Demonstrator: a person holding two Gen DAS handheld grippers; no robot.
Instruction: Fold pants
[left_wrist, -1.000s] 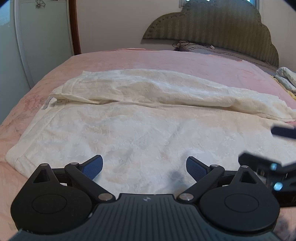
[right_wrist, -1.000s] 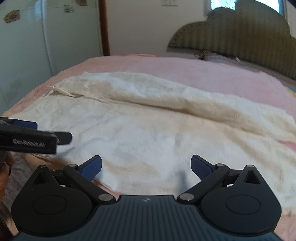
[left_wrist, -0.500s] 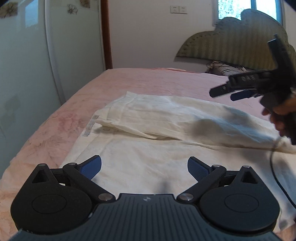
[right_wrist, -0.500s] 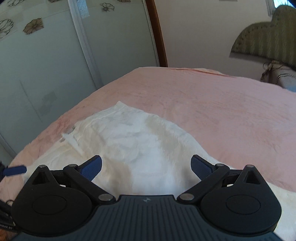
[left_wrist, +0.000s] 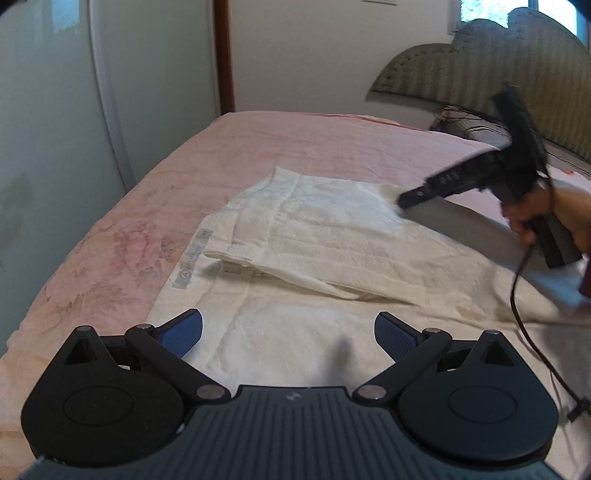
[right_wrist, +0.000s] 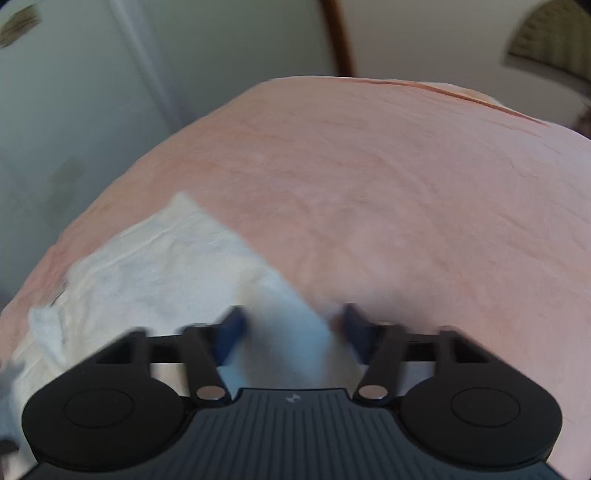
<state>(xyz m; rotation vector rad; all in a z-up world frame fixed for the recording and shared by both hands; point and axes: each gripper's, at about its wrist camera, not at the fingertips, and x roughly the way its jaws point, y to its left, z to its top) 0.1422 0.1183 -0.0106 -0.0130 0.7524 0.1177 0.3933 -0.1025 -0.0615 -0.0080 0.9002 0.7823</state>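
Observation:
Cream-white pants (left_wrist: 317, 236) lie on the pink bed, one leg folded over the other, waistband and label at the left. My left gripper (left_wrist: 288, 332) is open and empty, low over the near part of the pants. My right gripper (left_wrist: 406, 199) shows in the left wrist view, tips down at the pants' far edge. In the blurred right wrist view the right gripper (right_wrist: 291, 328) is half closed, with the far edge of the pants (right_wrist: 155, 266) between its fingers.
The pink bedspread (left_wrist: 332, 140) extends beyond the pants. A green padded headboard (left_wrist: 480, 62) stands at the far right. Pale wardrobe doors (left_wrist: 48, 110) run along the left side. A black cable (left_wrist: 524, 317) hangs from the right gripper across the pants.
My right gripper has swung to the far edge of the pants, come down, and its jaws have narrowed. My left gripper has shifted left toward the waistband end, still open.

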